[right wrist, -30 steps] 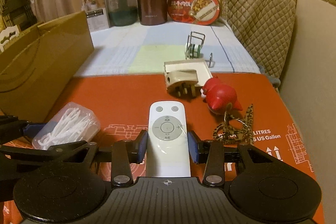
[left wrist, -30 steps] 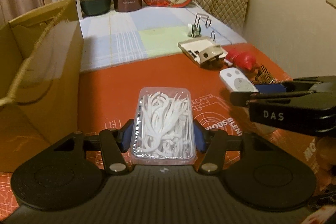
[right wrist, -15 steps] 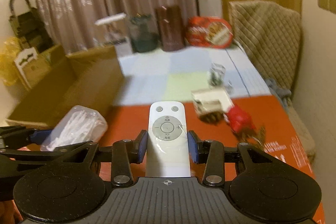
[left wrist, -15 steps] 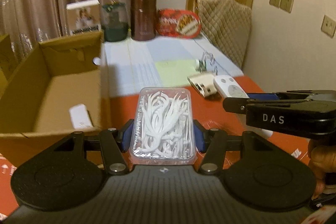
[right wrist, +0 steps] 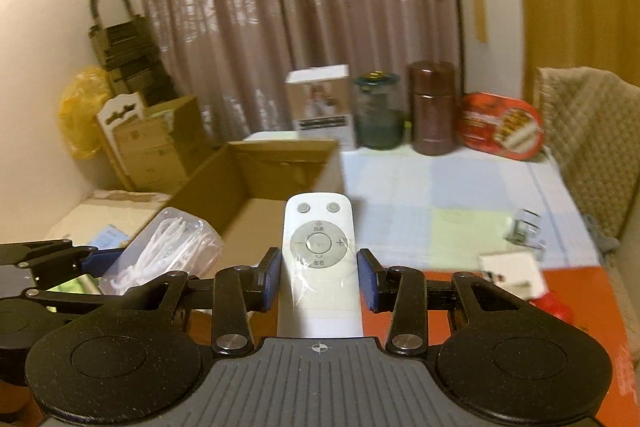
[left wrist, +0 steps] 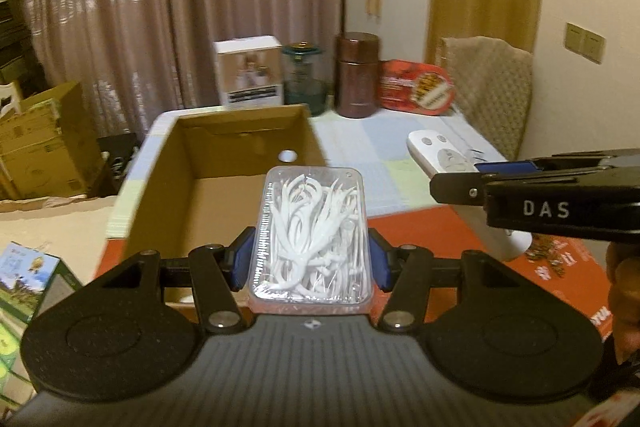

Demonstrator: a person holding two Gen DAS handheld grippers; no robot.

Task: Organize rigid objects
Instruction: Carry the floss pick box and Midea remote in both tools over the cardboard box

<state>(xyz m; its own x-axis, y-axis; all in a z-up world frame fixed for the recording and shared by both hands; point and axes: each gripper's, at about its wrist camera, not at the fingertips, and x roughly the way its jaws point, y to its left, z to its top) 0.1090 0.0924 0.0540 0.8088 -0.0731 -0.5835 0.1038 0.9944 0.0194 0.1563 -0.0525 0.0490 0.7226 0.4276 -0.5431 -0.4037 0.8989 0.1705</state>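
My left gripper point(left wrist: 311, 259) is shut on a clear plastic box of white floss picks point(left wrist: 312, 227) and holds it in the air just right of the open cardboard box point(left wrist: 224, 163). My right gripper point(right wrist: 319, 279) is shut on a white remote control point(right wrist: 319, 251), held up level with the box's right wall point(right wrist: 256, 203). The remote also shows in the left wrist view point(left wrist: 444, 157), and the floss box in the right wrist view point(right wrist: 160, 251). A small white item lies at the near end of the cardboard box floor.
A red mat point(right wrist: 580, 291) covers the near table with a beige plug point(right wrist: 512, 271) and a red toy point(right wrist: 554, 305). At the back stand a white carton point(right wrist: 322, 103), a green jar point(right wrist: 378, 111), a brown canister point(right wrist: 434, 107) and a red food tray point(right wrist: 500, 127). Cartons sit at left point(left wrist: 44, 143).
Both grippers have risen off the red mat with their objects and moved left toward the cardboard box, whose inside has come into view.
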